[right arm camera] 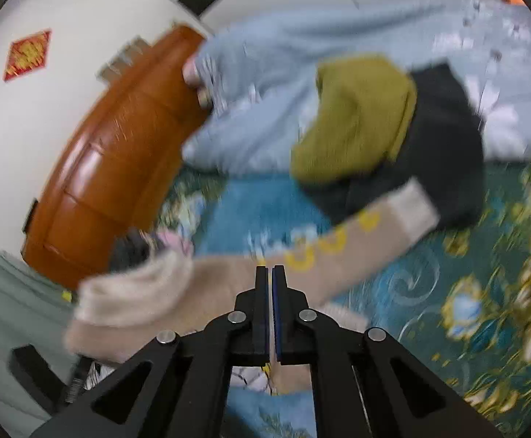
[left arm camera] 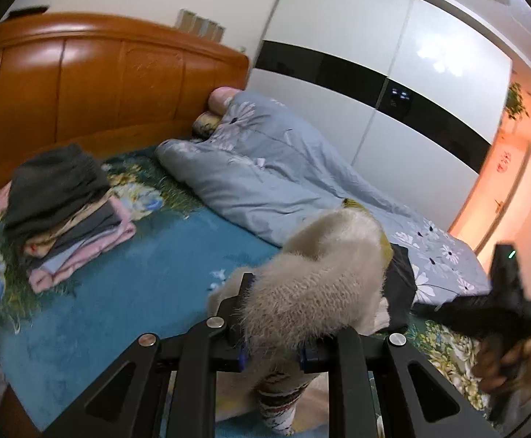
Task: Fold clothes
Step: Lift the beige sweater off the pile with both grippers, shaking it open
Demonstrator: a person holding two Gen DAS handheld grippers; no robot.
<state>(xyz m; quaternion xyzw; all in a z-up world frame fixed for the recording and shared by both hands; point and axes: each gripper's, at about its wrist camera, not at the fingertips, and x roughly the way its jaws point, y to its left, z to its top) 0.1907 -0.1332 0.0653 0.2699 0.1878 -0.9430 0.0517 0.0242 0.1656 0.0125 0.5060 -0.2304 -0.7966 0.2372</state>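
In the left wrist view, the left claw (left arm camera: 272,332) is clenched on a fuzzy cream sweater (left arm camera: 320,277), which bunches up over its fingers and hides the tips. Only this view shows the pile of folded clothes (left arm camera: 64,211) on the bed (left arm camera: 119,292) near the wooden headboard (left arm camera: 101,80), the white wardrobe (left arm camera: 393,84) behind, and the person's hand (left arm camera: 499,361) gripping the other tool at the right edge.

In the right wrist view, blurred, the right claw (right arm camera: 269,273) is pressed nearly shut on the sweater's beige edge. Beyond it, this view alone shows clearly a mustard garment (right arm camera: 356,120) on a black one (right arm camera: 444,138), against the pale blue quilt (right arm camera: 265,91).
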